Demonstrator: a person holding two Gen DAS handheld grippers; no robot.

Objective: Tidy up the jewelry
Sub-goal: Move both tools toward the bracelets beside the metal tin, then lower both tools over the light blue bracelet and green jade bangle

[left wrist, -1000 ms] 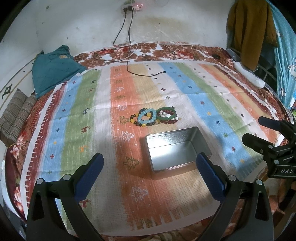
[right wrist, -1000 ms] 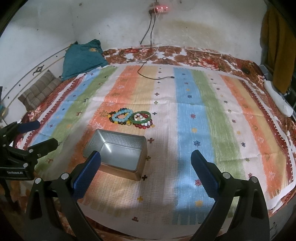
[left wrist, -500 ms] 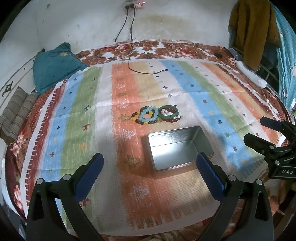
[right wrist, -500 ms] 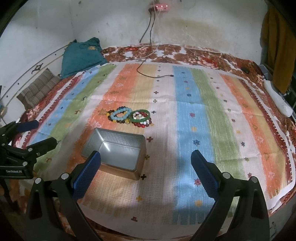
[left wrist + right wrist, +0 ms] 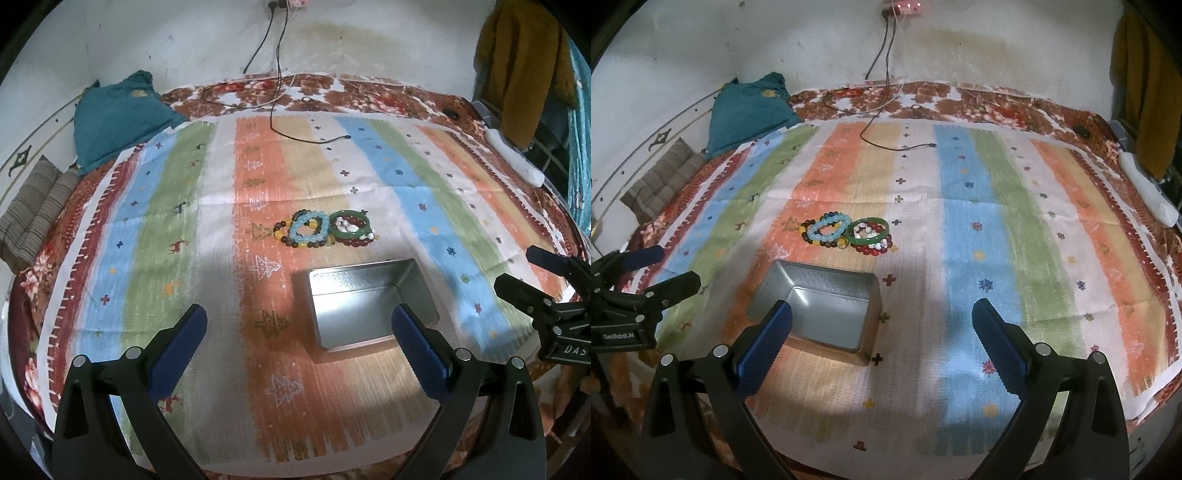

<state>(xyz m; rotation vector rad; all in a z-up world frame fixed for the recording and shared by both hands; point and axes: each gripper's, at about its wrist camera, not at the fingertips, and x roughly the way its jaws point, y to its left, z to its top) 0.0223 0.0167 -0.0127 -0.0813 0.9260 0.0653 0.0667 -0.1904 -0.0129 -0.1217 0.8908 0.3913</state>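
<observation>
A pile of bead bracelets lies on the striped cloth: a light-blue bead bracelet (image 5: 309, 228) (image 5: 828, 229) over dark and yellow beads, and a green bangle (image 5: 349, 228) (image 5: 868, 232) over red and white beads. Nearer to me sits an empty open metal tin (image 5: 369, 306) (image 5: 820, 306). My left gripper (image 5: 297, 339) is open, hovering short of the tin with nothing between its blue pads. My right gripper (image 5: 882, 338) is open too, above the tin's right side. Each gripper shows at the edge of the other's view: right gripper (image 5: 543, 280), left gripper (image 5: 646, 273).
The striped cloth (image 5: 424, 177) covers a floral bedspread (image 5: 997, 107). A teal cushion (image 5: 118, 114) and a striped pillow (image 5: 33, 218) lie at the far left. A black cable (image 5: 295, 136) trails from the wall onto the cloth. A white bottle-like object (image 5: 513, 158) lies at the right edge.
Both views have shifted slightly: the tin and bracelets sit a little lower and closer in frame. Both grippers stay open; nothing was picked up.
</observation>
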